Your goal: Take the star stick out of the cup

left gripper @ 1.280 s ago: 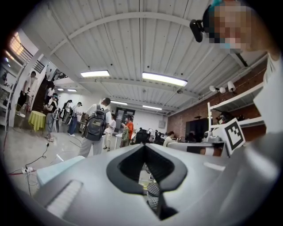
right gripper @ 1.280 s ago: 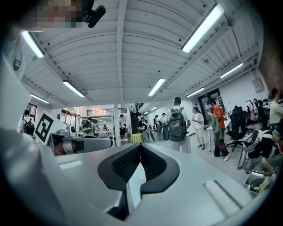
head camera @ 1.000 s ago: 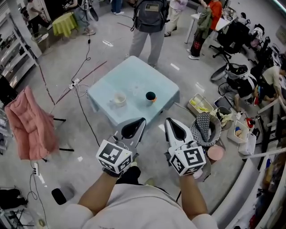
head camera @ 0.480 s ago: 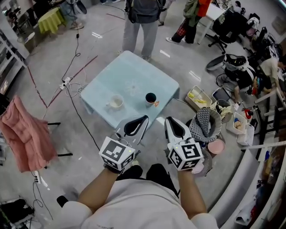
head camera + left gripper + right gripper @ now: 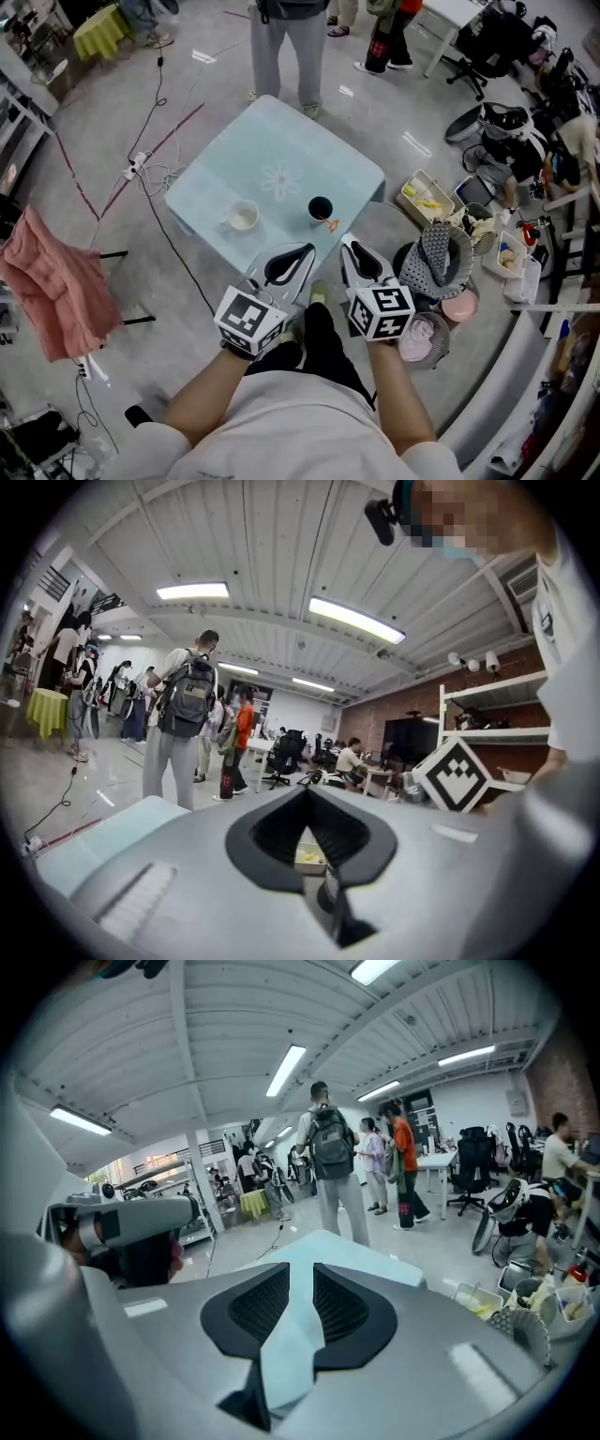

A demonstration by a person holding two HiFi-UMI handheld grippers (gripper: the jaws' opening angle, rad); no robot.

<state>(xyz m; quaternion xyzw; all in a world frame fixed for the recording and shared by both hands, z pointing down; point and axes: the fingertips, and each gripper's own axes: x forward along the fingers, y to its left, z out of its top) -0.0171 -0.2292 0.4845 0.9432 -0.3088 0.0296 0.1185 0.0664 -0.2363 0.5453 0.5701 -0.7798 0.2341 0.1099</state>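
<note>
A dark cup (image 5: 320, 207) stands on the light blue table (image 5: 281, 150) close to its near edge, with the orange star stick (image 5: 328, 223) leaning out of it toward me. A white cup (image 5: 243, 217) stands to its left. Both grippers hover off the table, just short of its near edge. My left gripper (image 5: 284, 265) (image 5: 305, 792) is shut with nothing in it. My right gripper (image 5: 360, 262) (image 5: 301, 1271) is open and empty, and the table (image 5: 323, 1244) shows through its gap. Neither gripper view shows the cups.
A person in grey trousers (image 5: 286, 42) stands at the table's far side. Cables (image 5: 150, 169) run over the floor on the left, beside a pink cloth on a rack (image 5: 52, 281). On the right are a grey mesh basket (image 5: 436, 262), a pink bowl (image 5: 459, 306) and crates.
I have stepped closer to the table, and both grippers now reach almost to its near edge. Their jaws stand as before.
</note>
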